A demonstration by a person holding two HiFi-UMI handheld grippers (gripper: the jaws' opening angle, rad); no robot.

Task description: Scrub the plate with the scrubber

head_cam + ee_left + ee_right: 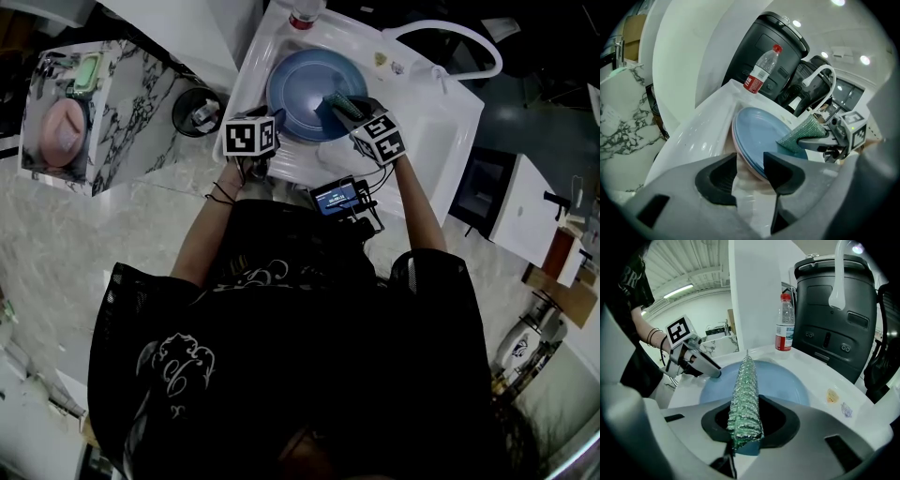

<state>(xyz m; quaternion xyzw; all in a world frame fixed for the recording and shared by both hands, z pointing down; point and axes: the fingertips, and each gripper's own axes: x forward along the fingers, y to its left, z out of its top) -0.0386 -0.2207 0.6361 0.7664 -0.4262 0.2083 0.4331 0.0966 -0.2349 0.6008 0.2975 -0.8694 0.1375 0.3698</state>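
The plate (302, 92) is blue, the scrubber (744, 397) glittery green, the sink (442, 120) white.
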